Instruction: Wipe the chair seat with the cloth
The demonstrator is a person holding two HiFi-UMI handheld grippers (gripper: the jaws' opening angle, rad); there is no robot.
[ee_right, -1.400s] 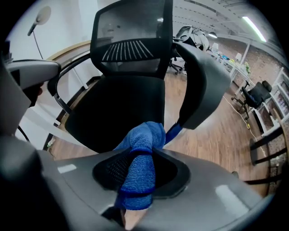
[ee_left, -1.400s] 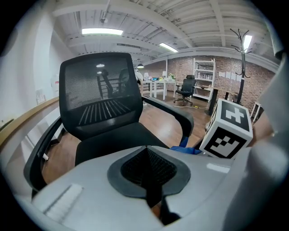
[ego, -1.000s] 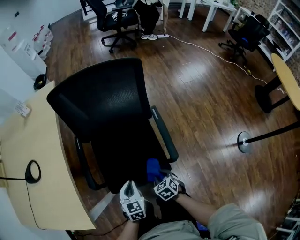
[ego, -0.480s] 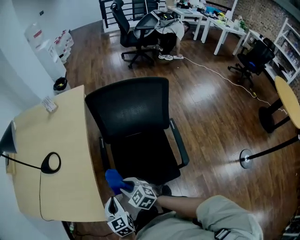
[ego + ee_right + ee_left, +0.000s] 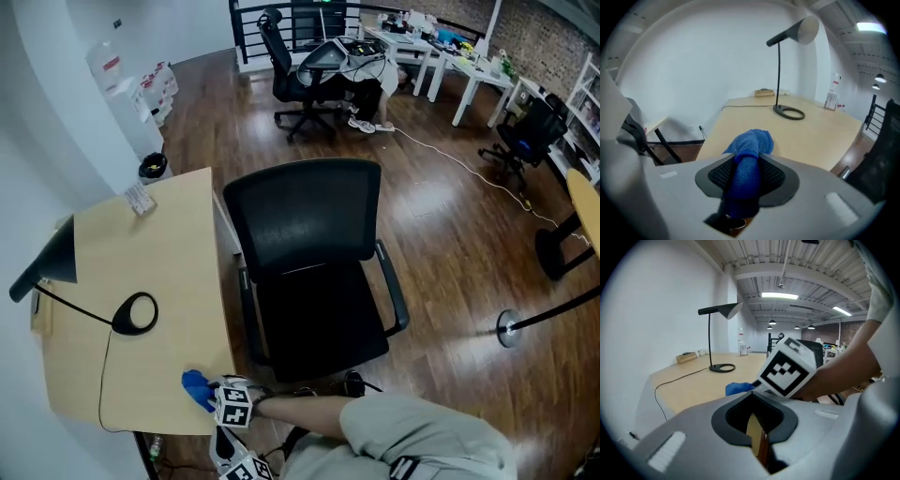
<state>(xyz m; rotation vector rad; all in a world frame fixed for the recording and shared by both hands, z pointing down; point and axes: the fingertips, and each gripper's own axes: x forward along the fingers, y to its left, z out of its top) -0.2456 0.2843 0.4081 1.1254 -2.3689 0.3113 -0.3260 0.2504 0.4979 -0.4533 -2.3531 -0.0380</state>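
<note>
Currently: right gripper (image 5: 214, 394) is clamped on the cloth (image 5: 196, 385), a bunched blue wad with a tuft poking out past the tips. Jaws have just been opening a little, with the cloth between them and the pads on it.

Cloth hangs over the near corner of the desk (image 5: 112, 272), well off the seat (image 5: 319, 323), which is bare and just right of the desk.

Reading: the wipe looks finished or paused, and the cloth is over the desk to be put down. The slackening grip fits a release.

Left gripper (image 5: 757, 441) is closed on nothing. It sits low beside the right one, likely parked since one claw manages the cloth.

Risk: cloth near the desk edge may slide off.
</note>
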